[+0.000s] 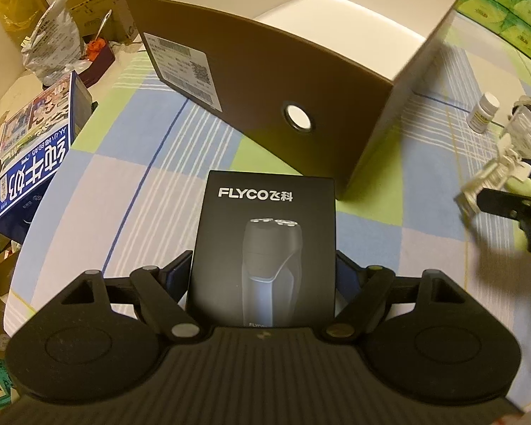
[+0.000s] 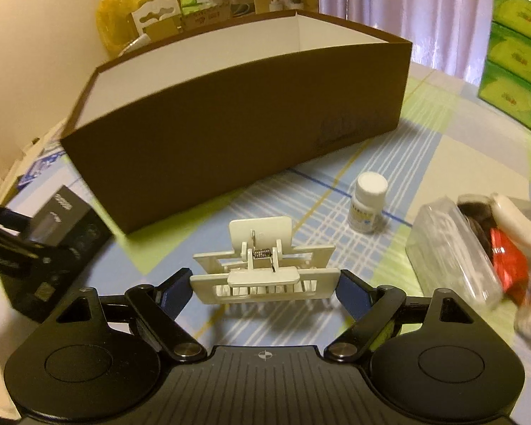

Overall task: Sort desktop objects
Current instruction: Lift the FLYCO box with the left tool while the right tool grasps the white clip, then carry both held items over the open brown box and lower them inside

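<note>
My left tool (image 1: 262,269) grips a black FLYCO shaver box (image 1: 265,248), its blue pads pressed against the box's two long sides. I hold it just in front of the brown cardboard box (image 1: 265,81), on the side with the round hole (image 1: 298,117) and the white shipping label (image 1: 184,67). The brown box stands open at the top, white inside, and nothing shows in the part of its bottom that I can see.

My right tool (image 2: 263,288) holds a cream plastic hair clip (image 2: 263,269) across its width, one pad at each end, spring and teeth facing me. It hangs above the counter (image 2: 442,148), in front of the brown box's long plain side.

A small white pill bottle (image 2: 368,202) stands upright on the checked cloth, near that same long side and apart from it. Further from the brown box, beyond the bottle, lies a clear plastic case (image 2: 453,248) with some red and white things against it; I cannot tell what those are. A blue milk carton (image 1: 35,148) lies beside the label end of the brown box, and green tissue packs (image 2: 517,53) are stacked past its far corner.
</note>
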The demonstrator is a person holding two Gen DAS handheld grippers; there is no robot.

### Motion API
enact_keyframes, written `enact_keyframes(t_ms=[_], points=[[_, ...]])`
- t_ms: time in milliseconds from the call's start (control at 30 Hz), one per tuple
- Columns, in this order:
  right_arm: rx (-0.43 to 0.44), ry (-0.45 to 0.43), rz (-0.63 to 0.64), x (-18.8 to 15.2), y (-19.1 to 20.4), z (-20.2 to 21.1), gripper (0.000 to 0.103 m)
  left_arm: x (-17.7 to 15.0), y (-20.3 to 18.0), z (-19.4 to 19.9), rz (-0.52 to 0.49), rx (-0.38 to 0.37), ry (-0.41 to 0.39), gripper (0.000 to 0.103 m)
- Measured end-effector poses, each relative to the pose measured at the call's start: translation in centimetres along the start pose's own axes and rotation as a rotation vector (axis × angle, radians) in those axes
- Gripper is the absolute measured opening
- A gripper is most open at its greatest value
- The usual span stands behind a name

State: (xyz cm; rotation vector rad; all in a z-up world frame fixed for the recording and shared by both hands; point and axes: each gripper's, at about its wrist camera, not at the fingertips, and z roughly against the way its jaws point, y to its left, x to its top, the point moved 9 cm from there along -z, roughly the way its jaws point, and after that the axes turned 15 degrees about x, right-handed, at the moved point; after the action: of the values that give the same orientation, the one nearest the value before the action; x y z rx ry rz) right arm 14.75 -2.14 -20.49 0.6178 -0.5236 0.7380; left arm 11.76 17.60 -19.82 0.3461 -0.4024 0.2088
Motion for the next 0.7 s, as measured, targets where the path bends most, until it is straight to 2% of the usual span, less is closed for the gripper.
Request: enact_keyframes(t_ms=[200,367,533,700], points=[[0.028,-0.013,-0.038,-0.7,1.2,2.7,0.084,-1.2,0.0,1.3,-0.020,-0.026,0.006,0.077],[0.039,-0.028,-0.042,-0.5,2.0,4.8,0.084,-1.4,1.0,4.1,-0.025,-0.052,-0.029,0.077],[0.041,-0.046,-0.010,0.7,2.8,6.4,0.084,-0.1,2.4,7.9,-0.040,-0.076,-0.108,0.077],[0.061,-0.072,0.010,2.8,3.7,7.6,0.084,3.0,3.5,11.3,-0.058,-0.105,-0.202,0.077]])
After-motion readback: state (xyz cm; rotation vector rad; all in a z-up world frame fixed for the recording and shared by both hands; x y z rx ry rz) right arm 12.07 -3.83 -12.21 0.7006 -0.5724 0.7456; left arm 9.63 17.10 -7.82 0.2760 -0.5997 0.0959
